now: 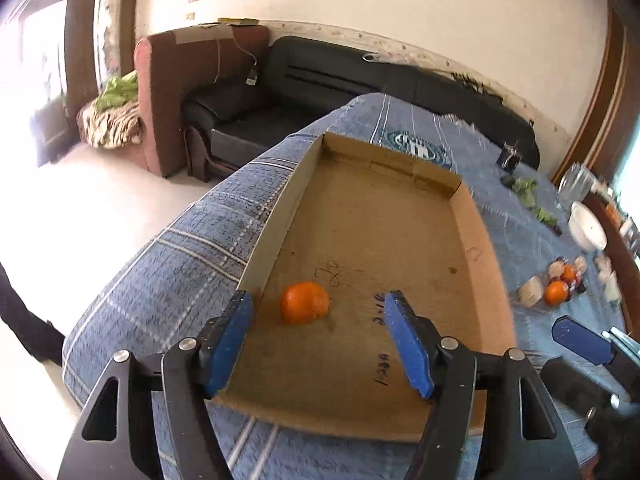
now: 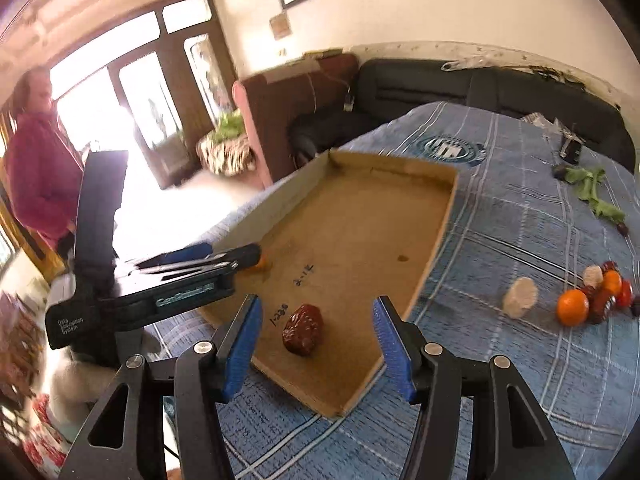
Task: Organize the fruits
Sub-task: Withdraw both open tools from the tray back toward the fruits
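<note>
left claw (image 1: 320, 308) open | orange (image 1: 305, 303) in tray (image 1: 400, 216) | right claw (image 2: 316, 320) open | probably date (image 2: 303, 329)

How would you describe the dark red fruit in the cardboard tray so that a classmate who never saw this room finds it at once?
Start at the table under the blue checked cloth, then find the shallow cardboard tray lying on it. In the tray's near corner, just ahead of the open right gripper, sits the wrinkled dark red date. Unlike the smooth round orange elsewhere in the tray, it is oblong and shrivelled.
</note>
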### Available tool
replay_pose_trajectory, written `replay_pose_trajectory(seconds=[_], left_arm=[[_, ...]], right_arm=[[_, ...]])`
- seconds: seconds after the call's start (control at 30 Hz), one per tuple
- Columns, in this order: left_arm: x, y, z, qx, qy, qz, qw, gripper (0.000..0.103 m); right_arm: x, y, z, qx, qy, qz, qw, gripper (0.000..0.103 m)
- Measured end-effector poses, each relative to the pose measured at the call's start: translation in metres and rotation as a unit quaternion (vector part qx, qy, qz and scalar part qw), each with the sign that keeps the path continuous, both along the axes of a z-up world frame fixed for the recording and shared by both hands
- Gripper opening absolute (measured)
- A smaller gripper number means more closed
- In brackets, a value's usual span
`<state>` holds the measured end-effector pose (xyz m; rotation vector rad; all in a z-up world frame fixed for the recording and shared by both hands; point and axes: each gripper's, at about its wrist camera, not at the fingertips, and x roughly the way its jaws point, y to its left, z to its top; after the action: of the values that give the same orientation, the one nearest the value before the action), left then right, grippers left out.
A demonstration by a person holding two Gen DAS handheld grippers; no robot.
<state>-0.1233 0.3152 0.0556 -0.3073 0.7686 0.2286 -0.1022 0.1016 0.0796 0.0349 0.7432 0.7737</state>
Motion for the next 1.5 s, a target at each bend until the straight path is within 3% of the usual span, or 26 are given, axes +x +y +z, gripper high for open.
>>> replay_pose_trajectory(seconds=[0.07, 0.17, 0.4, 0.67, 0.87, 1.03, 1.13, 1.27, 1.5], left_arm=[[-0.005, -0.003, 0.007, -0.024, -0.007, 0.001, 0.9997, 0.069], [-0.009, -0.014, 0.016, -0.021, -0.013, -0.001, 0.9997, 0.071], [-0.013, -0.049, 0.025, -0.014, -0.021, -0.029, 0.9992, 0.072], [-0.019, -0.069, 0.03, -0.011, -0.027, -0.048, 0.9984, 0.072], [-0.018, -0.062, 0.031, -0.039, -0.028, -0.038, 0.9982, 0.072], [-0.02, -0.065, 0.033, -0.04, -0.035, -0.038, 0.9978, 0.072], [-0.019, -0.07, 0.029, -0.041, -0.03, -0.044, 0.9977, 0.073], [-0.017, -0.073, 0.024, -0.051, -0.021, -0.051, 0.9972, 0.073], [-0.006, -0.089, 0.017, -0.048, -0.009, -0.073, 0.9961, 0.074]], right_arm=[[0.004, -0.017, 0.003, 0.035, 0.021, -0.012, 0.999, 0.066], [0.008, -0.042, 0.009, 0.064, 0.034, -0.033, 0.997, 0.066], [0.016, -0.097, 0.018, 0.051, 0.027, -0.105, 0.993, 0.08], [0.022, -0.162, 0.031, 0.033, 0.009, -0.181, 0.983, 0.086], [0.032, -0.202, 0.058, -0.01, -0.034, -0.221, 0.975, 0.087], [0.041, -0.227, 0.099, -0.068, -0.101, -0.263, 0.957, 0.092], [0.039, -0.242, 0.113, -0.069, -0.119, -0.278, 0.951, 0.095], [0.037, -0.255, 0.102, -0.053, -0.104, -0.287, 0.951, 0.103], [0.057, -0.269, 0.033, -0.044, -0.01, -0.292, 0.955, 0.103]])
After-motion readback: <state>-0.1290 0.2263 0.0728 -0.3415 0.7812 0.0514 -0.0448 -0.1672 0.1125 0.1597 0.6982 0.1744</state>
